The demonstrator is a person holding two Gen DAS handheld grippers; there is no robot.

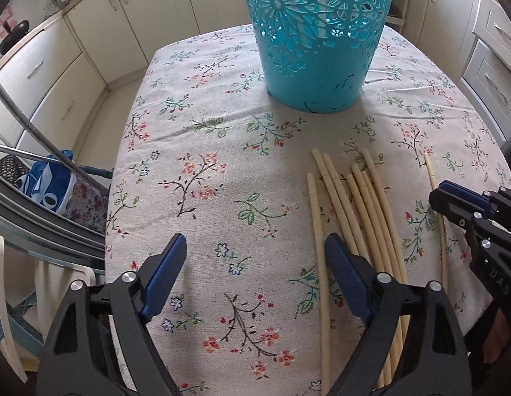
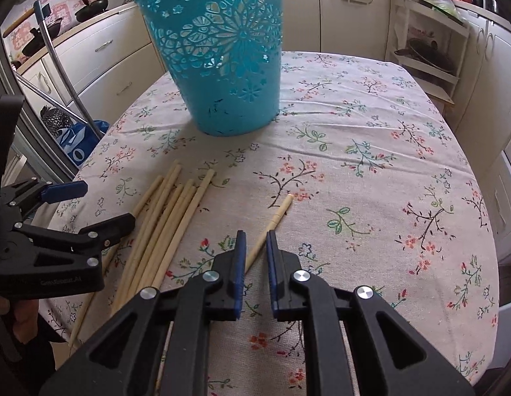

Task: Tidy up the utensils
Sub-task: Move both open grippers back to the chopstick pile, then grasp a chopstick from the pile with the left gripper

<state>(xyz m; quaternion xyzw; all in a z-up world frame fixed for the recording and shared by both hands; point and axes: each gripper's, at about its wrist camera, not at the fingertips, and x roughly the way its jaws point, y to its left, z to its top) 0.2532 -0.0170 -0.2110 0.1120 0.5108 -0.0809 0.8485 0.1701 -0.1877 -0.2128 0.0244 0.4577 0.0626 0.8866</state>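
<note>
A turquoise cut-out basket (image 1: 316, 52) (image 2: 222, 66) stands upright at the far middle of the flowered tablecloth (image 1: 206, 138) (image 2: 370, 125). Several pale chopsticks (image 1: 357, 204) (image 2: 169, 217) lie in a loose bundle on the cloth. My left gripper (image 1: 255, 257) hovers open over the bundle's left side. One chopstick (image 1: 316, 227) lies on the cloth just inside its right finger, untouched. A single chopstick (image 2: 280, 213) (image 1: 433, 181) lies apart to the right. My right gripper (image 2: 256, 250) (image 1: 453, 204) is shut on its near part, while its far end rests on the cloth.
Cream kitchen cabinets (image 1: 100, 29) (image 2: 351, 13) surround the table. The table's left edge drops to a blue bag (image 1: 52, 186) (image 2: 80, 142) and metal tubes (image 1: 37, 125). An open shelf unit (image 2: 430, 52) stands at the far right. A person's hand (image 2: 21, 320) holds the left gripper.
</note>
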